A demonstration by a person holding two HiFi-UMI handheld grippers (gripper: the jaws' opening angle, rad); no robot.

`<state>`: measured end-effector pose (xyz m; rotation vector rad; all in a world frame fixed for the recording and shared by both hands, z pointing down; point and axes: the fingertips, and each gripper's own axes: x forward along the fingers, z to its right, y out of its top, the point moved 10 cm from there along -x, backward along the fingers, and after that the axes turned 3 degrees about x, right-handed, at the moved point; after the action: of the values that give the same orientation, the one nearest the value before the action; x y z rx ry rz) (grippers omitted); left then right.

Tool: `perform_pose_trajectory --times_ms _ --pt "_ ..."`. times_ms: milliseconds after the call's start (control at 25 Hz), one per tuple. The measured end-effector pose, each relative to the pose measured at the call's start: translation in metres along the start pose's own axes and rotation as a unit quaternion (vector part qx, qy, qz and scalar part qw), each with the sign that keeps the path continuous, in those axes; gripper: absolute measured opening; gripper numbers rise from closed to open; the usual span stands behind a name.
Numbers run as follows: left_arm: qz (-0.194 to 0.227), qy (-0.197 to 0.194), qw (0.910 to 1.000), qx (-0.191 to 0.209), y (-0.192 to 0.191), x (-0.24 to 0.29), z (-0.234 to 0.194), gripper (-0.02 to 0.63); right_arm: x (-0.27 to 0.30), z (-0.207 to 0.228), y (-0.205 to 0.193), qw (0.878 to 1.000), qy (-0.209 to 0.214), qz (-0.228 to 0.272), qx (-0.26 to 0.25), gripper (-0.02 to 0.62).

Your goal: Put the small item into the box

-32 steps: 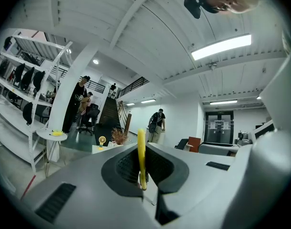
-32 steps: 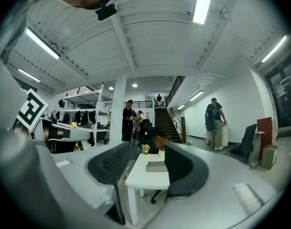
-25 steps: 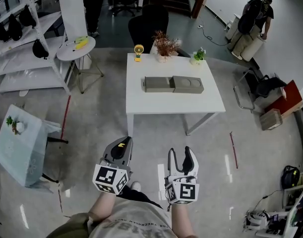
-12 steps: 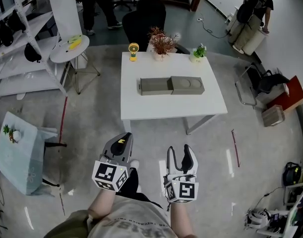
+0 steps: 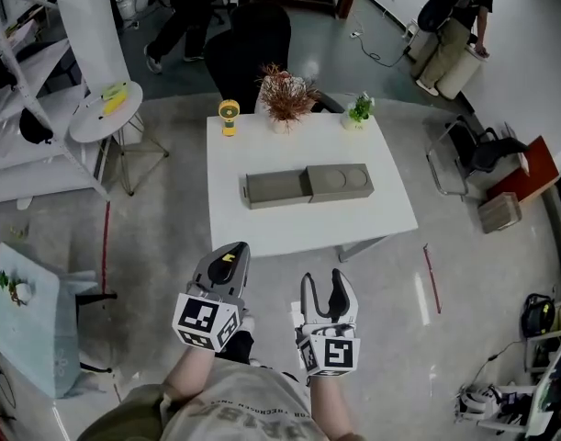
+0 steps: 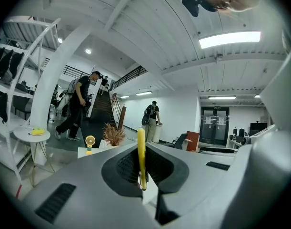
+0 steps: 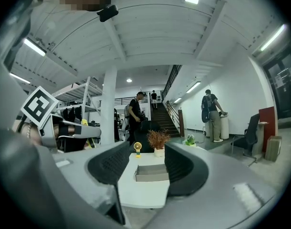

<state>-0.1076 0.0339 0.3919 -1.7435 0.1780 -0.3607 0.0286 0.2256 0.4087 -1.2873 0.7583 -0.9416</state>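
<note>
Left gripper (image 5: 230, 251) clenched on small yellow item (image 6: 140, 151); thin piece stands upright between closed jaws. Right gripper (image 5: 329, 286) has jaws apart, nothing between them. Both grippers in front of near edge of white table (image 5: 298, 232), not over it. Grey box (image 5: 275, 189) lies open at table middle, well apart from item.

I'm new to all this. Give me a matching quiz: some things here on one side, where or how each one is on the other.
1 left hand-held gripper
2 right hand-held gripper
3 grey box
4 yellow fan

A open, empty
B middle of the white table
C shut on a thin yellow item
D table's far edge

Pairs: 1-C, 2-A, 3-B, 4-D
</note>
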Motion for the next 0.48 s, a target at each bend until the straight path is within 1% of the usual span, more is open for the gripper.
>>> perform_pose_trajectory --times_ms 200,280,480 --pt "0.001 -0.005 1.0000 0.000 0.010 0.032 -0.029 0.011 0.043 0.000 0.006 1.000 -0.005 -0.009 -0.002 0.221" --pt "-0.001 -0.005 1.0000 -0.001 0.012 0.042 -0.038 0.011 0.057 0.000 0.008 1.000 -0.004 -0.001 -0.001 0.221" --pt "-0.005 -0.004 1.0000 -0.006 0.012 0.058 -0.049 0.011 0.076 0.007 0.003 1.000 -0.001 -0.003 -0.002 0.221"
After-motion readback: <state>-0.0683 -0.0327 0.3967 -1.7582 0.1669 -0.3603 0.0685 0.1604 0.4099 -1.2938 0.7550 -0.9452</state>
